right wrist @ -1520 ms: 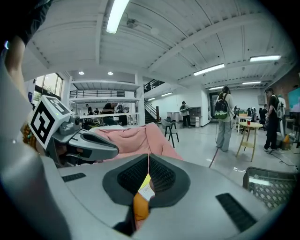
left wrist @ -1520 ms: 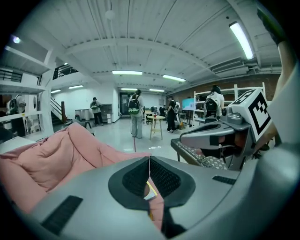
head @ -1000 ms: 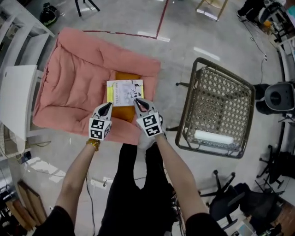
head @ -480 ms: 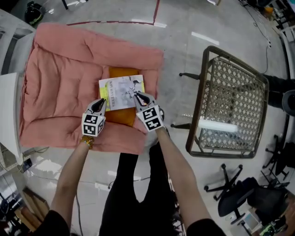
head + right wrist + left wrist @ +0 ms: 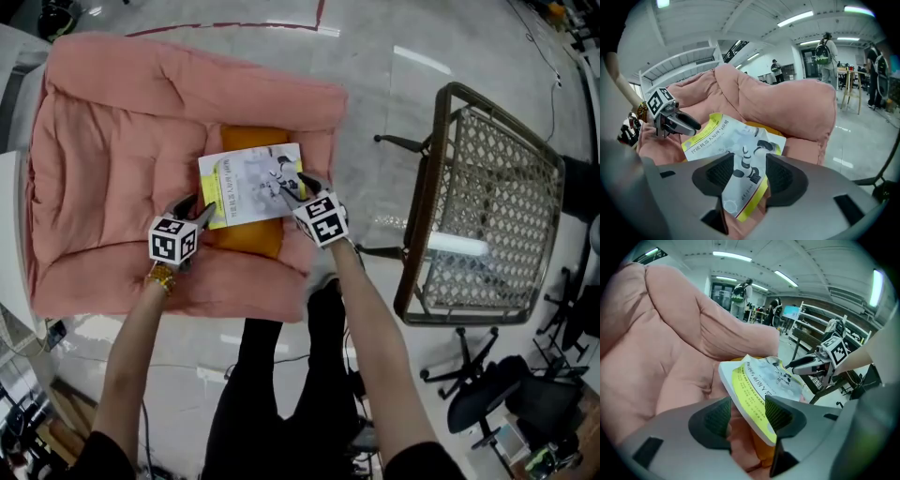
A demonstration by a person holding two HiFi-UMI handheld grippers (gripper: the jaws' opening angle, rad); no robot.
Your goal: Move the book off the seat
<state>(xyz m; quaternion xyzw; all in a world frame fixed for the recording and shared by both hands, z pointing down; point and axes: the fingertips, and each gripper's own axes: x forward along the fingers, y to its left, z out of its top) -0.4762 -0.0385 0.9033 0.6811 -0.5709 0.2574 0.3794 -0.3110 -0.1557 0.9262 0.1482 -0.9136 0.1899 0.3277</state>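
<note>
Two claws, both mine, frame one book on the pink padded seat (image 5: 103,141) that fills the left of the floor. My left claw (image 5: 195,208) hangs at the yellow left edge of the book (image 5: 251,185). Its jaws have just been opening and now stand wide, straddling that edge without clamping it. The book lies white cover up on an orange cushion (image 5: 248,239) in the middle of the seat. At its right side my right claw (image 5: 292,185) has likewise just spread its jaws, the book's near corner between them, ungripped. Farther right, well apart from the seat, stands a woven metal-framed chair (image 5: 487,187) with a white roll (image 5: 441,246) in it.
</note>
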